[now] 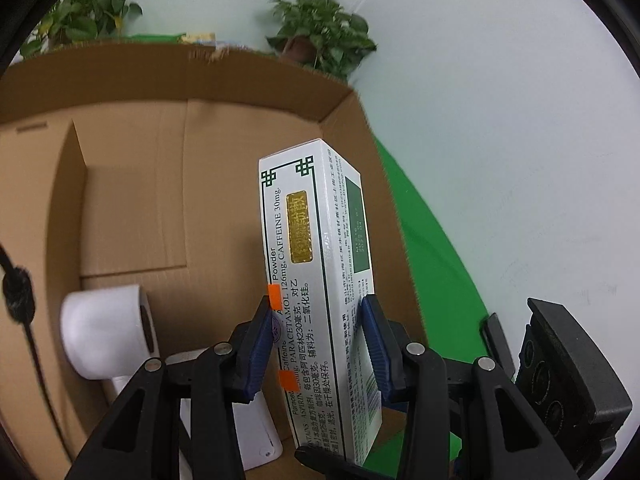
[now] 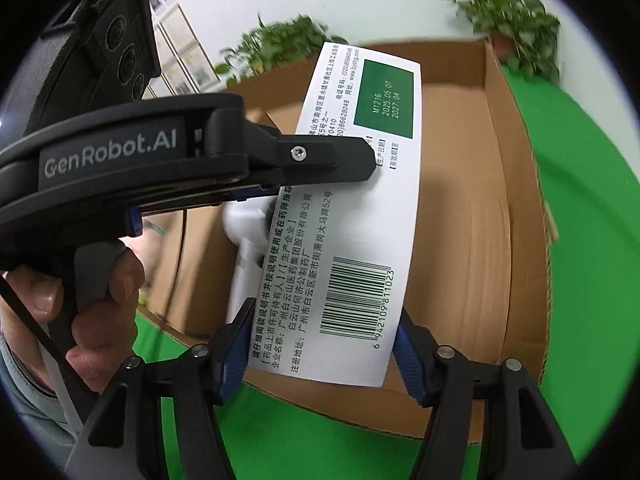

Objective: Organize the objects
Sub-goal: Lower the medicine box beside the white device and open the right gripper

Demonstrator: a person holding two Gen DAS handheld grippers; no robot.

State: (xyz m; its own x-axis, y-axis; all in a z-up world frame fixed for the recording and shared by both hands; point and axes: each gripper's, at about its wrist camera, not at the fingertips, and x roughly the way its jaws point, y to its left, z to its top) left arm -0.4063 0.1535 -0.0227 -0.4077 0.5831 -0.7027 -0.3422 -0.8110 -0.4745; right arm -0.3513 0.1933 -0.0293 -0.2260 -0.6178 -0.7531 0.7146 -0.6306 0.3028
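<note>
A white medicine box (image 1: 320, 280) with green trim and a gold label is held over an open cardboard box (image 1: 132, 184). My left gripper (image 1: 316, 344) is shut on the medicine box's lower part. In the right wrist view the medicine box (image 2: 352, 216) shows its barcode side, and my right gripper (image 2: 324, 344) is shut on its near end. The left gripper (image 2: 332, 156) shows there too, clamping the box from the left. A white handheld device (image 1: 108, 332) lies in the cardboard box's near left corner; it also shows in the right wrist view (image 2: 248, 236).
The cardboard box (image 2: 500, 208) stands on a green cloth (image 2: 580, 208). Potted plants (image 1: 320, 28) stand behind it against a pale wall. A person's hand (image 2: 100, 300) grips the left gripper's handle. Most of the box floor is bare.
</note>
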